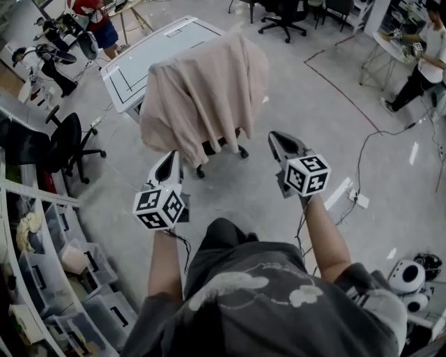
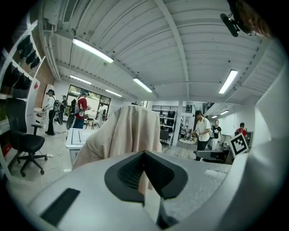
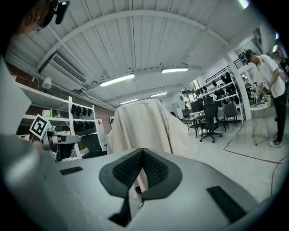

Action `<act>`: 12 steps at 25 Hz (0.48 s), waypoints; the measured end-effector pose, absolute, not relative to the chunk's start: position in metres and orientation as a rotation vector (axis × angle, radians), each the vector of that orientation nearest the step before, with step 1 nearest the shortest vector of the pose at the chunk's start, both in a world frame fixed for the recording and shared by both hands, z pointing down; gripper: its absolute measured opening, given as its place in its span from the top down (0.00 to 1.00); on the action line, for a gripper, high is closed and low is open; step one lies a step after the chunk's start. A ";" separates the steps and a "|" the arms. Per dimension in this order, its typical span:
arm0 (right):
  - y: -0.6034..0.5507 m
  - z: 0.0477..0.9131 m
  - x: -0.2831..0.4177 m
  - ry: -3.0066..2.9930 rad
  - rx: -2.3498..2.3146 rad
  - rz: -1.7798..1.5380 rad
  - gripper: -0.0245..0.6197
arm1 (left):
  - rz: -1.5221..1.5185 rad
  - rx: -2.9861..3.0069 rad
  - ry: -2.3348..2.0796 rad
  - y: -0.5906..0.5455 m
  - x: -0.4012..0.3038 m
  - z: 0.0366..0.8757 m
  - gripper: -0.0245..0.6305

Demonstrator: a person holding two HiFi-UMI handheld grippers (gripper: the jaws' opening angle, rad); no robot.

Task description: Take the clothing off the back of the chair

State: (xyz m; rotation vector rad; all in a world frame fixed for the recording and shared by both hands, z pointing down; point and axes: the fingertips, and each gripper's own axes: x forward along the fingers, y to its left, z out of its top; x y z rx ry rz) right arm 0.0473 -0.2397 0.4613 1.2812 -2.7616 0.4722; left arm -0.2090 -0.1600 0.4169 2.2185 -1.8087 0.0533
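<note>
A beige garment hangs over the back of a wheeled chair in the middle of the floor, covering almost all of it. It shows straight ahead in the left gripper view and the right gripper view. My left gripper is held in the air short of the garment's lower left edge, shut and empty. My right gripper hovers to the right of the garment's lower right side, also shut with nothing in it. Neither touches the cloth.
A white table stands behind the chair. A black office chair and shelves with bins line the left. Cables and a power strip lie on the floor at right. People stand at the far left and right.
</note>
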 end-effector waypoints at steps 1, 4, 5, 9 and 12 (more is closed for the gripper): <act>-0.246 0.462 0.046 -2.765 1.287 0.482 0.98 | 0.061 2.215 -1.818 -0.165 -0.211 0.418 0.96; -0.267 0.462 0.045 -2.768 1.302 0.491 0.98 | 0.052 2.174 -1.851 -0.189 -0.222 0.423 0.96; -0.276 0.462 0.046 -2.764 1.306 0.484 0.98 | 0.041 2.158 -1.858 -0.199 -0.225 0.425 0.96; -0.313 0.460 0.042 -2.747 1.317 0.474 0.98 | 0.034 2.131 -1.872 -0.237 -0.234 0.430 0.96; -0.344 0.452 0.033 -2.750 1.310 0.449 0.98 | 0.023 2.165 -1.876 -0.264 -0.237 0.423 0.96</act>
